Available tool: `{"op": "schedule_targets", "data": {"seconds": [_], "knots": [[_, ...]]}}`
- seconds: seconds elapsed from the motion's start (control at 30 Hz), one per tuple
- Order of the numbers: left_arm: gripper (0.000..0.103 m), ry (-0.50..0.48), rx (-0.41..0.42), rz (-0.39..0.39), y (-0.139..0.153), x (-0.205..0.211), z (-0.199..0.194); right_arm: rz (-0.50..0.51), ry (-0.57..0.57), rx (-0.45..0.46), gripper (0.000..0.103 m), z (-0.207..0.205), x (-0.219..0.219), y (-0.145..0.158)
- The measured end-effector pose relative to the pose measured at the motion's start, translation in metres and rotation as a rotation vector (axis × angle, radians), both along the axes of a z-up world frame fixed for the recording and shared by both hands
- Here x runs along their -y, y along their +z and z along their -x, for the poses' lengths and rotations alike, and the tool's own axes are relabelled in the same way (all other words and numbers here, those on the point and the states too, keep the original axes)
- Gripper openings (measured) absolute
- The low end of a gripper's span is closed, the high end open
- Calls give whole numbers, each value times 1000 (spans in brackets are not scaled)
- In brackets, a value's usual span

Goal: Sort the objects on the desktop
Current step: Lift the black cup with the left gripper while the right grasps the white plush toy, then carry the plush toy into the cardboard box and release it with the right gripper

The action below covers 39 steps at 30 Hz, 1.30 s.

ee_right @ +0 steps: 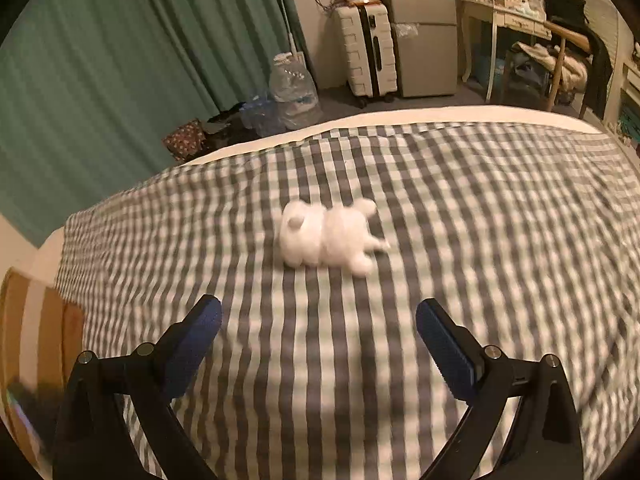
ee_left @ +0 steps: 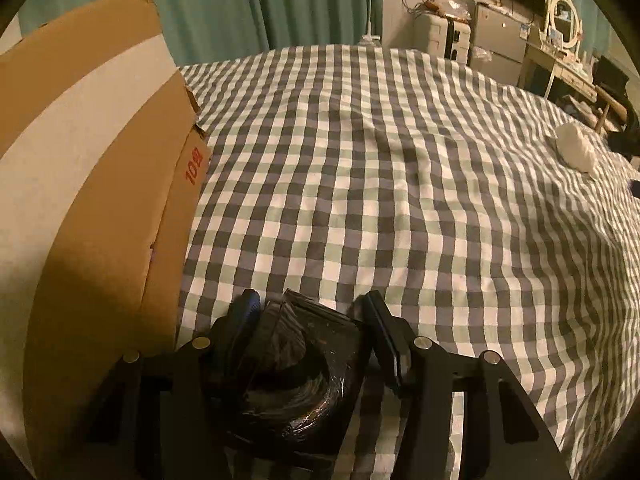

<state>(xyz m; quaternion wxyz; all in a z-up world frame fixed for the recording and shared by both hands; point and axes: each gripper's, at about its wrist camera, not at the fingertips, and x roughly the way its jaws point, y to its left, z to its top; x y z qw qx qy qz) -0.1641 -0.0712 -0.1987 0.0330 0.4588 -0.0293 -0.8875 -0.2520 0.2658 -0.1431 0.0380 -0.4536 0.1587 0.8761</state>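
My left gripper is shut on a dark, shiny plastic-wrapped packet and holds it just above the checked bedspread, right beside a cardboard box on its left. My right gripper is open and empty, above the bedspread. A white plush toy lies on its side ahead of it, between the lines of the two fingers. The same toy shows far right in the left wrist view.
The cardboard box also shows at the lower left of the right wrist view. Past the bed's far edge stand a white suitcase, a small grey fridge, water bottles and a desk with a chair. Green curtains hang behind.
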Motion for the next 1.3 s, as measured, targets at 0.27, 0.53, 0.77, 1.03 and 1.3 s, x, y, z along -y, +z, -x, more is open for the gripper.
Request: {"op": "schedule_targets", "data": {"seconds": [0.27,0.53,0.77,1.03,1.3], "knots": [[55,1,-56,-67,-12,15,-3,-53,-47,101,92,59,-8,-33],[55,0,-57,-103,-9,27,-10,-114,32,138,78,-1,-2,-24],[54,-79,-99,-31,36,-9,-20,-27,76,126,78,-104,4,-3],[29,-36,-255,-227,178,36,-68,25,318,-98,78,-155,120,128],[29,120,-262,-238,214,167,-97,121,554,-193,78,-158,266,198]]}}
